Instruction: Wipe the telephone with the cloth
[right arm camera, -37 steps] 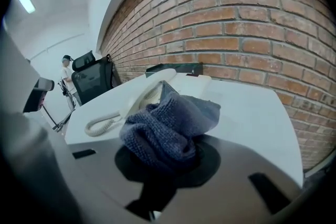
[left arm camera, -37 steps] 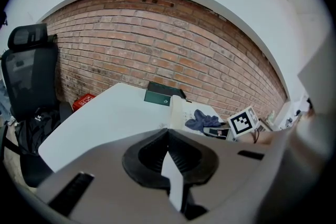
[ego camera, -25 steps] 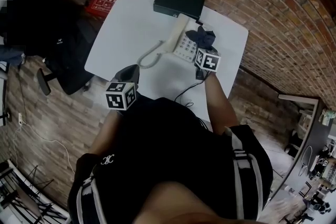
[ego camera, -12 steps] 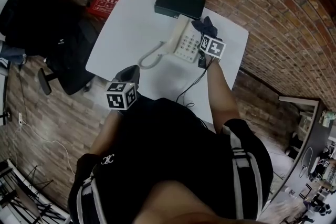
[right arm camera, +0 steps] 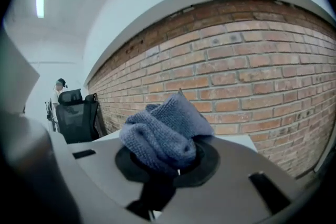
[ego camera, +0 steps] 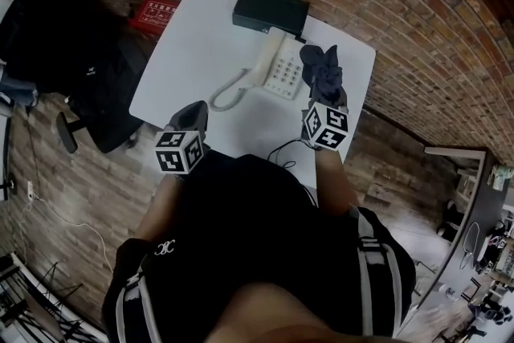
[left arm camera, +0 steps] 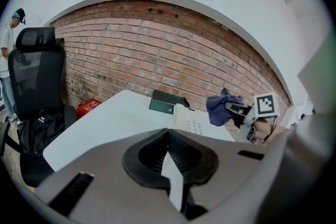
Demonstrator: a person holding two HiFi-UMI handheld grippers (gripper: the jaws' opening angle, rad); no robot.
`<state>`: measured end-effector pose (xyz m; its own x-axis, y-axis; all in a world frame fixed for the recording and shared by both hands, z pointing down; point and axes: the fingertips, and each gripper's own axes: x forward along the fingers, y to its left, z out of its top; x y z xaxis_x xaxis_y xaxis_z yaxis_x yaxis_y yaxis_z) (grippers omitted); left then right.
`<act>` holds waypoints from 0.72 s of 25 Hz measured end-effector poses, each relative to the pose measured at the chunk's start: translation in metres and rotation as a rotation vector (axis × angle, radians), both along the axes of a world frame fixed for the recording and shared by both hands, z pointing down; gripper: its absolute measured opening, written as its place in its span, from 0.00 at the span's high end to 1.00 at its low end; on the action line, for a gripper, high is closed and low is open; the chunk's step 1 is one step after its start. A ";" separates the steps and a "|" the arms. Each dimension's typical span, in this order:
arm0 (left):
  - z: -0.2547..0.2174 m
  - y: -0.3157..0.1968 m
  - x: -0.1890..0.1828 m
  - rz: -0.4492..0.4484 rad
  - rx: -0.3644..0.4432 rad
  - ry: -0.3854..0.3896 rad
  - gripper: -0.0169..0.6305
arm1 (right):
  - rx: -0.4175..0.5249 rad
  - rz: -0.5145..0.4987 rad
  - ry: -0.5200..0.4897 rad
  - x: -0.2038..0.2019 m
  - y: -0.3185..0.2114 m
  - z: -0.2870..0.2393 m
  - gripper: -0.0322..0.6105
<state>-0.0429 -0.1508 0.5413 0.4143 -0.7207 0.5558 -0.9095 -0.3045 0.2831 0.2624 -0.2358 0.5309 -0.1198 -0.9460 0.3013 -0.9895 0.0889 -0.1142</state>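
Observation:
A white telephone (ego camera: 275,65) with a coiled cord (ego camera: 227,91) lies on the white table (ego camera: 193,44); in the left gripper view the telephone (left arm camera: 192,122) shows past the jaws. My right gripper (ego camera: 324,88) is shut on a blue-grey cloth (ego camera: 320,67), held in the air just right of the phone. The bunched cloth (right arm camera: 164,132) fills the right gripper view between the jaws of that gripper (right arm camera: 173,162). My left gripper (ego camera: 193,115) hovers at the table's near edge, shut with nothing in it; its jaws (left arm camera: 170,162) meet in its own view.
A black box (ego camera: 271,10) sits at the table's far edge behind the phone. A brick wall (ego camera: 418,28) runs behind and to the right. A black office chair (ego camera: 64,36) and a red item (ego camera: 152,13) stand left. A person (left arm camera: 8,60) stands far off.
My right gripper has lifted the cloth off the phone and drawn back toward me and to the right. The left gripper has stayed almost still.

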 end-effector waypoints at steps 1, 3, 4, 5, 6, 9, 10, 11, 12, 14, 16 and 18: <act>-0.005 -0.003 -0.001 -0.002 0.019 -0.001 0.99 | 0.020 -0.002 -0.009 -0.001 0.008 -0.008 0.88; -0.017 -0.009 -0.003 -0.006 0.064 -0.006 0.99 | 0.063 -0.011 -0.021 -0.003 0.021 -0.023 0.88; -0.024 -0.012 -0.004 -0.009 0.088 -0.008 0.99 | 0.086 -0.016 -0.030 -0.005 0.026 -0.030 0.88; -0.030 -0.015 -0.006 -0.013 0.111 -0.007 0.99 | 0.110 -0.023 -0.041 -0.006 0.030 -0.037 0.88; -0.036 -0.017 -0.008 -0.019 0.133 -0.005 0.99 | 0.132 -0.031 -0.052 -0.009 0.034 -0.042 0.88; -0.051 -0.020 -0.015 -0.038 0.186 0.006 0.99 | 0.180 -0.065 -0.048 -0.020 0.042 -0.054 0.88; -0.054 -0.021 -0.017 -0.043 0.197 0.008 0.99 | 0.191 -0.076 -0.039 -0.024 0.044 -0.056 0.88; -0.056 -0.021 -0.019 -0.047 0.205 0.009 0.99 | 0.199 -0.083 -0.030 -0.028 0.046 -0.059 0.88; -0.058 -0.022 -0.020 -0.049 0.210 0.009 0.99 | 0.207 -0.088 -0.024 -0.031 0.047 -0.062 0.88; -0.060 -0.022 -0.021 -0.049 0.217 0.013 0.99 | 0.219 -0.090 -0.020 -0.035 0.048 -0.067 0.88; -0.063 -0.020 -0.023 -0.047 0.225 0.015 0.99 | 0.225 -0.095 -0.021 -0.038 0.049 -0.071 0.88; -0.065 -0.018 -0.025 -0.046 0.233 0.016 0.99 | 0.225 -0.100 -0.029 -0.042 0.051 -0.073 0.88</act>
<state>-0.0676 -0.1686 0.4758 0.3853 -0.8473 0.3656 -0.9199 -0.3215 0.2244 0.2203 -0.1845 0.4581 -0.2220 -0.9718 0.0792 -0.9710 0.2130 -0.1087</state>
